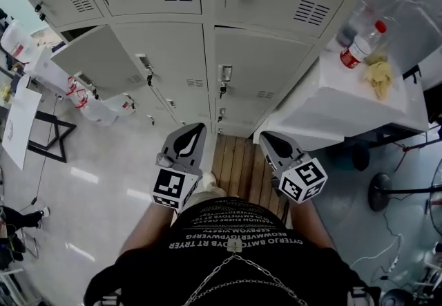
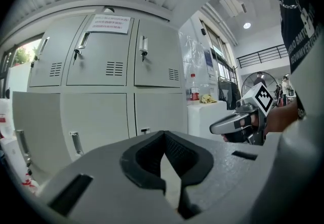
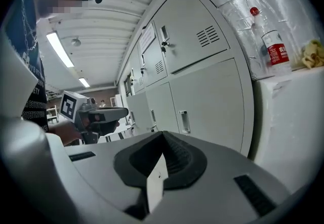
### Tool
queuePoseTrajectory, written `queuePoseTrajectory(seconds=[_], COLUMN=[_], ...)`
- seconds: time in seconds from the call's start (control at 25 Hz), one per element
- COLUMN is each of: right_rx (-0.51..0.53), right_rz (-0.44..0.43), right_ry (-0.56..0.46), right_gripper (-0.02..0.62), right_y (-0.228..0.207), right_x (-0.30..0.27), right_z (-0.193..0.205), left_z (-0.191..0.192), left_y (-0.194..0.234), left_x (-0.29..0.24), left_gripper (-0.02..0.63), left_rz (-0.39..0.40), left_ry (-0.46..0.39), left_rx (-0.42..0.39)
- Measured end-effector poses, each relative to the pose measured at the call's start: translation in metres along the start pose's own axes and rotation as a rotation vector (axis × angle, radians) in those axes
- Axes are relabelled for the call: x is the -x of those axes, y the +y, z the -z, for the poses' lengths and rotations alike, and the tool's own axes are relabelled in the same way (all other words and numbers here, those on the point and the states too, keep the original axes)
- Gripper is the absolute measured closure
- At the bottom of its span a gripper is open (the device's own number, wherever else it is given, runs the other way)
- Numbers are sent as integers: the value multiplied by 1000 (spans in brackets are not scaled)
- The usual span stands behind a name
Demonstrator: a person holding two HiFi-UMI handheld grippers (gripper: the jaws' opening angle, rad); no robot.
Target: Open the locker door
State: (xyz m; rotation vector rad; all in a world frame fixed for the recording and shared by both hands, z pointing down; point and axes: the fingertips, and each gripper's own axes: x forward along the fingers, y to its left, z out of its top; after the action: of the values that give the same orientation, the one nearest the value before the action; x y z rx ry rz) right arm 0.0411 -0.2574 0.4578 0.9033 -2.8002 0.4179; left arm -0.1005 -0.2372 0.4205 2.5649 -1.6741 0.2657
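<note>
A bank of grey lockers [image 1: 173, 56] stands in front of me, and most of its doors are closed. The closed door [image 1: 259, 63] straight ahead has a small handle [image 1: 225, 73]; the right gripper view shows that door [image 3: 212, 101] and its handle [image 3: 185, 122]. Further left, one door [image 1: 93, 59] hangs open. My left gripper [image 1: 197, 130] is shut on nothing, held at waist height short of the lockers. My right gripper [image 1: 266, 137] is beside it, also shut and empty. Neither one touches a door. In their own views the left gripper [image 2: 163, 134] and the right gripper [image 3: 162, 134] show jaws closed together.
A white cabinet [image 1: 324, 108] stands against the lockers on the right, with a red-capped bottle [image 1: 362, 42] and a yellow cloth [image 1: 378, 77] on it. Wooden slats [image 1: 238, 166] lie underfoot. White bags [image 1: 103, 108] sit at the left, and a fan stand [image 1: 407, 190] at the right.
</note>
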Motion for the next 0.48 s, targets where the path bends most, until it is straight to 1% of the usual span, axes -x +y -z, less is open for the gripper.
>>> queuePoseTrajectory(seconds=[0.12, 0.28, 0.48], right_rx=[1, 8, 34], right_rz=[24, 46, 65], right_ry=[-2, -5, -11], right_gripper=[600, 600, 600], right_y=[-9, -17, -22], right_x=[-19, -47, -84], right_z=[-8, -20, -34], left_z=[-1, -12, -11], left_y=[18, 41, 71], left_x=[-14, -28, -42], left_gripper=[607, 607, 607], left_rz=[25, 53, 80], left_ry=[-5, -24, -22], left_rx=[-7, -21, -29])
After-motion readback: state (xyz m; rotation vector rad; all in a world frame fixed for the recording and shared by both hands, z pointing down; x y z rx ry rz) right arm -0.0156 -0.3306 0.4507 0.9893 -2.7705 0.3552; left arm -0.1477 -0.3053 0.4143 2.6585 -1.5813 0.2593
